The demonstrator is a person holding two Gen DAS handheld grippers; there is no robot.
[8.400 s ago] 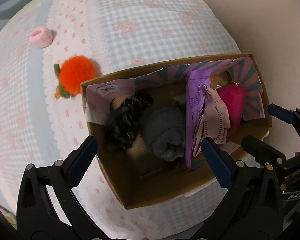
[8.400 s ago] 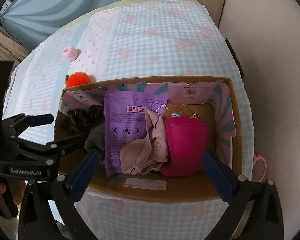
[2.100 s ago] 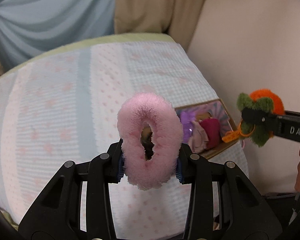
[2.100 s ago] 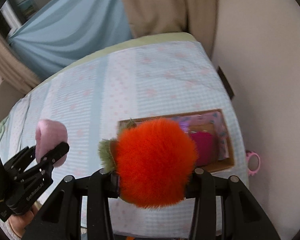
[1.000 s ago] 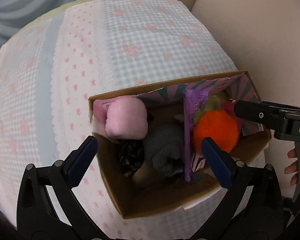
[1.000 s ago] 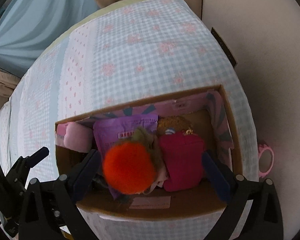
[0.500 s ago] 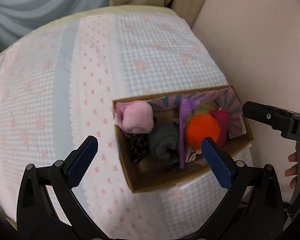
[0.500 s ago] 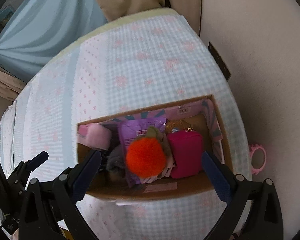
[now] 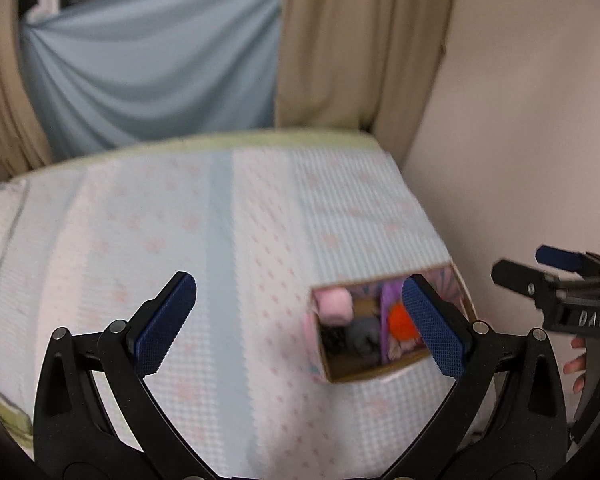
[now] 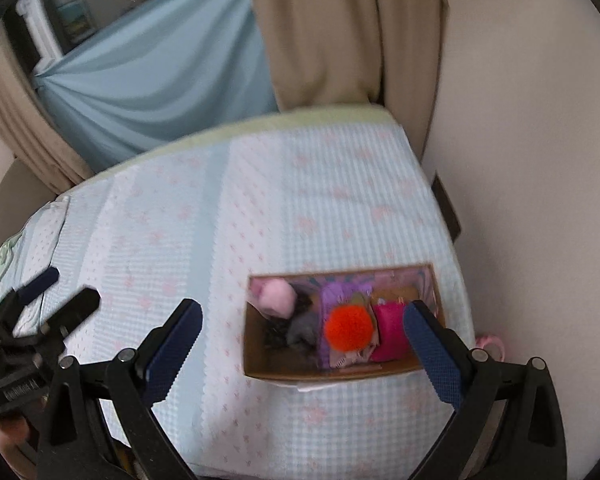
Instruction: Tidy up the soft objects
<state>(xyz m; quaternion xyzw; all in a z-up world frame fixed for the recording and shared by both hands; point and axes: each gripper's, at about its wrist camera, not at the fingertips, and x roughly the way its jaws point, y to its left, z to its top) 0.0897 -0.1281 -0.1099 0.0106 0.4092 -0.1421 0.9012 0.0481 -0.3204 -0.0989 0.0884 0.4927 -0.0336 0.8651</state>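
A cardboard box (image 10: pixel 328 372) sits on the bed near its right edge; it also shows in the left wrist view (image 9: pixel 364 374). Inside lie a pink fluffy scrunchie (image 10: pixel 276 298) at the left, an orange pompom (image 10: pixel 348 328), a grey soft item (image 10: pixel 302 328), a purple packet (image 10: pixel 334 294) and a magenta pouch (image 10: pixel 392 332). The scrunchie (image 9: pixel 334 306) and pompom (image 9: pixel 400 322) also show in the left wrist view. My left gripper (image 9: pixel 300 324) is open and empty, well above the bed. My right gripper (image 10: pixel 302 344) is open and empty, high above the box.
The bed has a pale blue and pink checked cover (image 10: pixel 220 240). A beige wall (image 10: pixel 520 160) runs along its right side. Blue and tan curtains (image 9: pixel 160 60) hang behind the bed. A pink ring-shaped object (image 10: pixel 490 342) lies between bed and wall.
Both grippers dropped the scrunchie and the pompom into the box, opened, and have since pulled up and back, so the box looks smaller and more of the bed and curtains shows.
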